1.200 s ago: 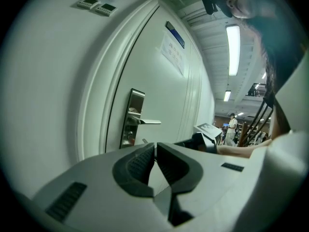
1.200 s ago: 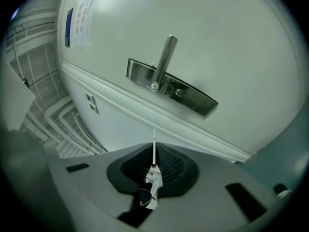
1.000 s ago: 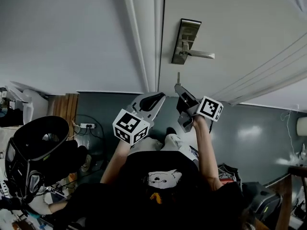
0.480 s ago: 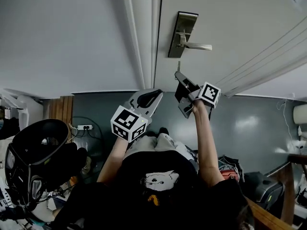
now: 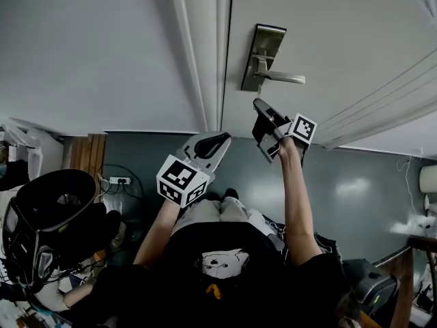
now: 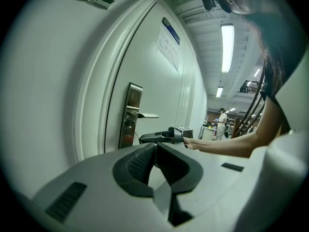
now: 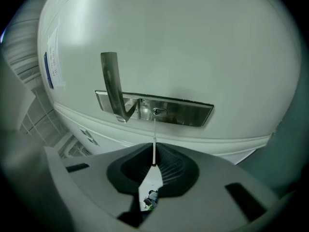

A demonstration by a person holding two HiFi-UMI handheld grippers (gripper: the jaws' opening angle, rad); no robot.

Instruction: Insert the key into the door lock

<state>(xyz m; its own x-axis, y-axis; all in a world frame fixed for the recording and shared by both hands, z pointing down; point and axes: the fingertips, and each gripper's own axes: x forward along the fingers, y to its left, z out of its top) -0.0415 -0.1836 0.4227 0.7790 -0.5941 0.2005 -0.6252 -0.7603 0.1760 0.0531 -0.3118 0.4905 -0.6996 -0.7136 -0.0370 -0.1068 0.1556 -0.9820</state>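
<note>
- Nearest to me, at the lower left of the head view, stands a dark hollow shell (image 5: 41, 210). It is the only thing here like a container. I cannot tell if anything is in it, and it has no part in the task.
- My left gripper (image 6: 155, 151) hangs low at the centre of the head view. Its fingers are pressed together on nothing, so it is only waiting.
- My right gripper (image 7: 154, 159) has moved up and toward the lock compared with a second ago. In the head view it now sits just under the lock plate (image 5: 263, 57), where before a clear gap was between them.
- Its fingers are closed on the key (image 7: 154, 144). The thin blade stands straight out, in the middle of the right gripper view.
- The tip of the blade is just below the keyhole (image 7: 157, 111) and looks in line with it. I cannot tell if it already touches.
- I judge that the approach is almost finished. What remains is a short, straight push, and a small tilt could make the tip slide on the metal plate.
- The lever handle (image 7: 112, 83) is to the left of the keyhole in this view, apart from the key.
- Behind everything is the pale door (image 5: 328, 39).
</note>
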